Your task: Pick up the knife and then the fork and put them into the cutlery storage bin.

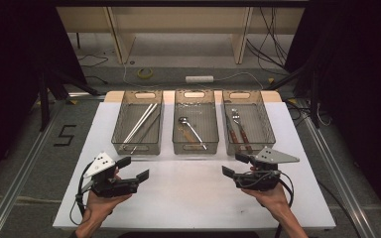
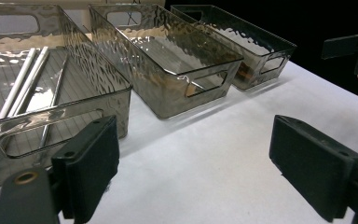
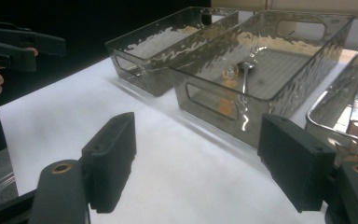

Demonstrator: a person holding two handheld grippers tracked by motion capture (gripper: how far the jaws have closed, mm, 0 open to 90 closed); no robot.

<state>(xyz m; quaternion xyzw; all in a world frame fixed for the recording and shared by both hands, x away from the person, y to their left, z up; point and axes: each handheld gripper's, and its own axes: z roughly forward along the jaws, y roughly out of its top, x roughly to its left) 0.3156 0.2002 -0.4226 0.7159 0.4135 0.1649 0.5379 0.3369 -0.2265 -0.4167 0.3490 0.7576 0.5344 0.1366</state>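
Observation:
Three smoky clear bins stand in a row at the back of the white table [image 1: 188, 198]. The left bin [image 1: 118, 124] holds metal chopsticks [image 1: 141, 121], the middle bin [image 1: 195, 148] a spoon [image 1: 192, 130], the right bin [image 1: 268, 121] wood-handled forks [image 1: 238, 130]. My left gripper [image 1: 133, 168] hovers open in front of the left bin, nothing between its jaws. My right gripper [image 1: 234, 165] is open and empty in front of the right bin. In the left gripper view the left gripper [image 2: 200, 172] faces bare table and the chopsticks [image 2: 28, 84]. In the right gripper view the right gripper [image 3: 203, 163] faces the spoon [image 3: 246, 74].
Bare white table lies between the two grippers and in front of the bins. The table's front edge runs near the person's wrists. Cables and a roll of tape [image 1: 145, 73] lie on the floor beyond the table. The other gripper [image 2: 354, 46] shows far off in each gripper view.

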